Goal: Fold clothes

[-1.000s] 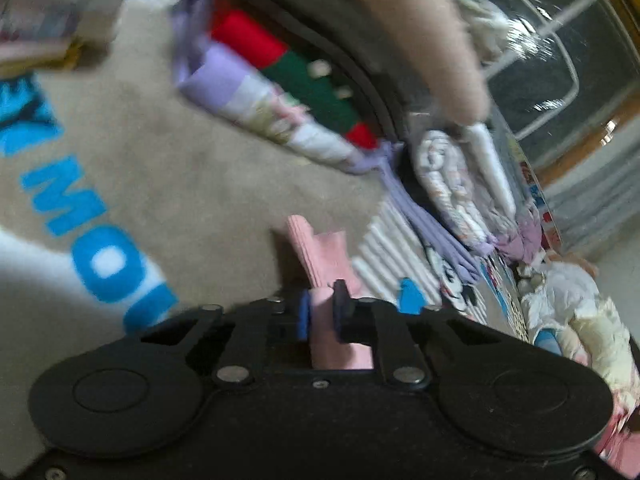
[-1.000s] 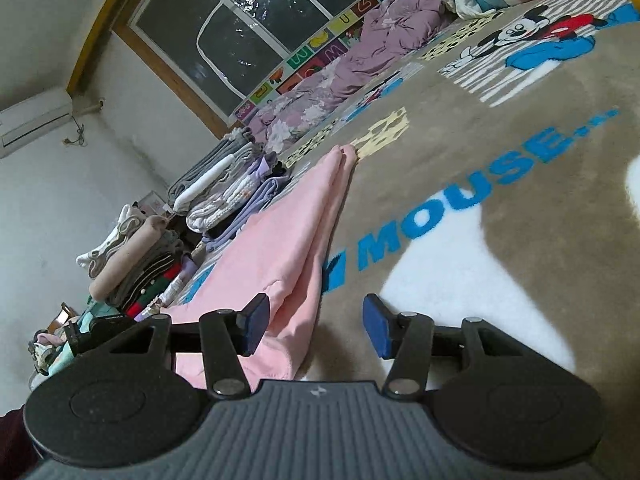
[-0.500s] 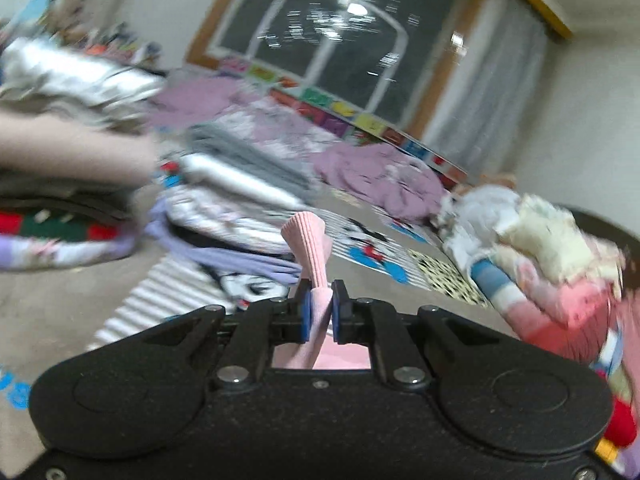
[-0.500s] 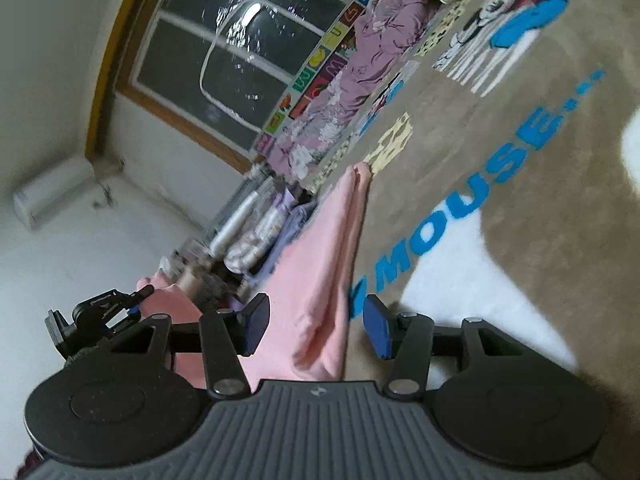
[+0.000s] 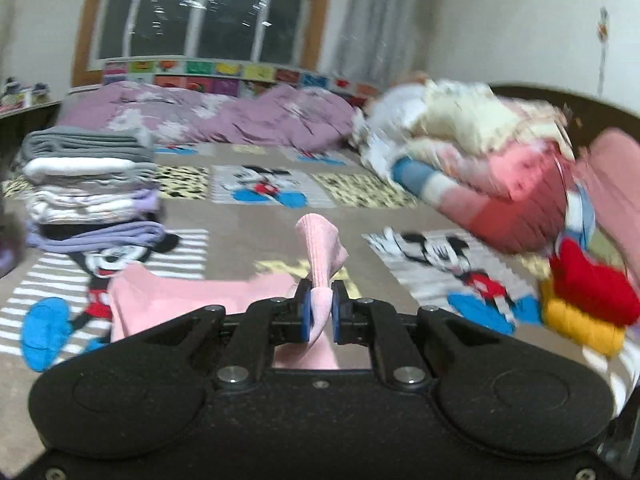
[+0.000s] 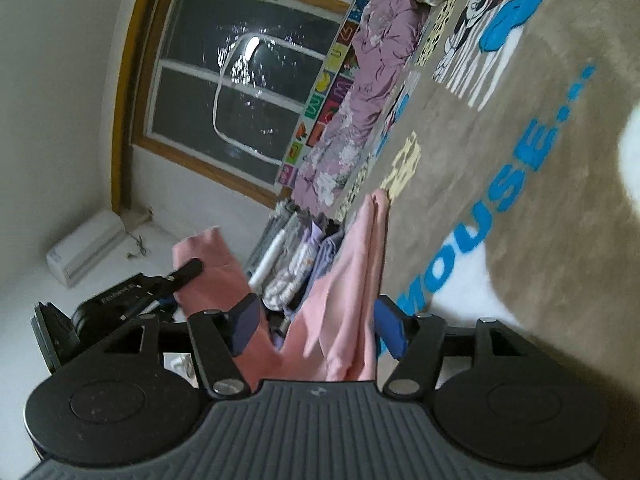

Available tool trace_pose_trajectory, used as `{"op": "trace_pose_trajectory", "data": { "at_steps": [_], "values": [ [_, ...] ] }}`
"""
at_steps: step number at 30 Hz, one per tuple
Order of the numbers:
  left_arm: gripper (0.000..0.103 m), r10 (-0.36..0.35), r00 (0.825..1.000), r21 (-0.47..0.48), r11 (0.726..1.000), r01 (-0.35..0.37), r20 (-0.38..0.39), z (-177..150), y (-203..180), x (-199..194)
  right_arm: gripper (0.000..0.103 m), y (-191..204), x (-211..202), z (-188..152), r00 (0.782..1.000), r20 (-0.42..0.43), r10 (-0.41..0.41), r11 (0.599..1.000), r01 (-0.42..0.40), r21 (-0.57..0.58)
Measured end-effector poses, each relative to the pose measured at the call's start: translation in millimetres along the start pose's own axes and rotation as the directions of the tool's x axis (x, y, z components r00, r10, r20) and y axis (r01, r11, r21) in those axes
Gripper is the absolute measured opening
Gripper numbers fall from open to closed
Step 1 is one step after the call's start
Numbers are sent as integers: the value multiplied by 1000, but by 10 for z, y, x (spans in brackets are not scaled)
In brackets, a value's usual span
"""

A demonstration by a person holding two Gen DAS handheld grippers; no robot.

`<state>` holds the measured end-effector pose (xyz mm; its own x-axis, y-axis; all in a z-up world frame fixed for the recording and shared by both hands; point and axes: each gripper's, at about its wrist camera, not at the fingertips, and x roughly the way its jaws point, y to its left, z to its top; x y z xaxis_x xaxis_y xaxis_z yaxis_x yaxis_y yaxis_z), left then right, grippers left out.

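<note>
A pink garment (image 5: 192,292) lies partly spread on the Mickey Mouse blanket (image 5: 248,232). My left gripper (image 5: 320,312) is shut on its ribbed cuff (image 5: 318,248), which sticks up above the pads and is lifted off the blanket. In the right wrist view the garment (image 6: 356,276) hangs in folds between the fingers of my right gripper (image 6: 318,324). Its jaws are opening, and the pads stand apart from the cloth without pressing it. The left gripper (image 6: 190,270) shows there at the left, raised, with a pink corner (image 6: 204,248) in it.
A stack of folded clothes (image 5: 92,184) stands at the left on the blanket. A loose heap of clothes (image 5: 480,160) with red and yellow pieces (image 5: 588,296) fills the right. A purple quilt (image 5: 208,116) lies along the window (image 5: 200,12).
My left gripper has swung up and rolled with the pink cuff in it, and now faces the window. The right gripper has rolled and its jaws stand wider.
</note>
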<state>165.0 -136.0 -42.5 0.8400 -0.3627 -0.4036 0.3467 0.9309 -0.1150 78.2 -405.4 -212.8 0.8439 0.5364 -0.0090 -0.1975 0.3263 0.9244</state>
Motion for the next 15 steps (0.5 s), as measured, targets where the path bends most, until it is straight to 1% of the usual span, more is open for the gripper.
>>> {"op": "trace_pose_trajectory", "data": {
  "at_steps": [4,10,12,13,14,15],
  "values": [
    [8,-15,999,83,996,19,-48,-183,-289,187,67,-67,-57,62,999,43,20,999,-22,44],
    [8,-44,993,165,984,61,-106,-483,-609,407,67,-184,-116,106,996,91,18,995,-27,99],
    [8,-51,989,189,979,77,-137,-573,-663,503,67,-213,-120,111,995,100,13,994,-24,104],
    [9,-71,984,188,977,102,-166,-612,-672,547,67,-228,-122,112,995,103,11,994,-22,105],
    [16,-95,977,182,975,131,-193,-644,-677,567,67,-240,-124,112,994,107,9,994,-20,106],
    [31,-118,968,175,972,159,-220,-677,-681,588,67,-248,-126,111,994,109,6,994,-17,106]
  ]
}}
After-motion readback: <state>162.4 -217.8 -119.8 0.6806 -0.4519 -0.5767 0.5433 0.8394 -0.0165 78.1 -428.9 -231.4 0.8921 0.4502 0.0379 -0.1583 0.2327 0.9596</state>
